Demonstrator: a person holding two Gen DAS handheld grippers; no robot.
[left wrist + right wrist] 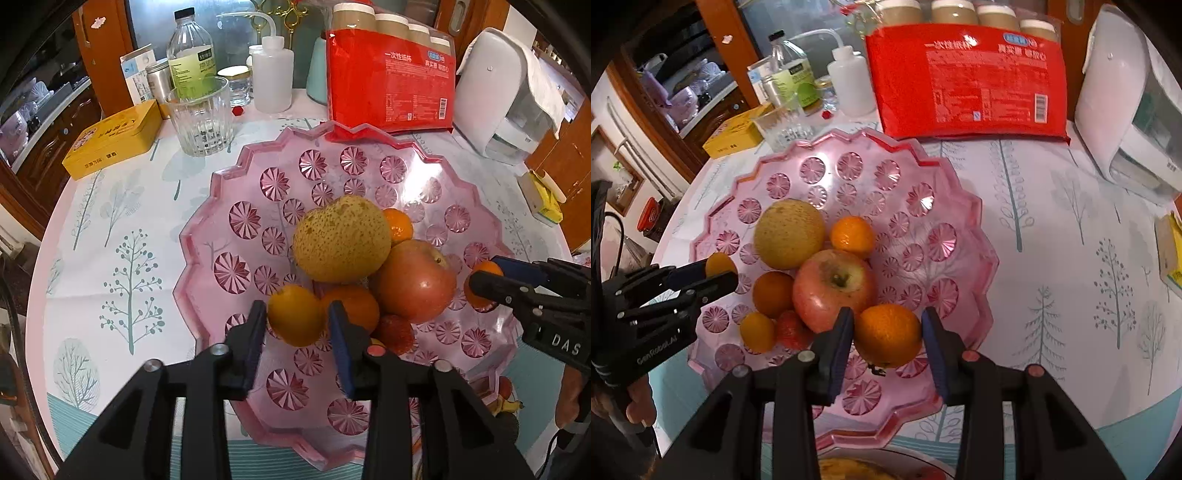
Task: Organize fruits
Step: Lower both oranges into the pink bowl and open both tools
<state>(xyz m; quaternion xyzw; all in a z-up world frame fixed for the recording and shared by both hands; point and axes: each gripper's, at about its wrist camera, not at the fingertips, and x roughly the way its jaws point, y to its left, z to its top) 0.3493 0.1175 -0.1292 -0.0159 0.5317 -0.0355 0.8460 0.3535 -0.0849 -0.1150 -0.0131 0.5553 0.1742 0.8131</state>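
Now both tongs straddle fruit over the pink bowl (pixel 207 236) — left tongs (pixel 297 325) loose around a yellow-orange fruit (pixel 293 315), right tongs (pixel 888 334) clamping a mandarin (pixel 888 334).

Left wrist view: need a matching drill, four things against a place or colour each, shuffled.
1. pear
2. apple
3. glass
4. red pack

A. stands behind the bowl, at its far rim
B. speckled yellow-green
C. clear, outside the bowl, beside the yellow tin
D. reddish, stem showing

Pairs: 1-B, 2-D, 3-C, 4-A
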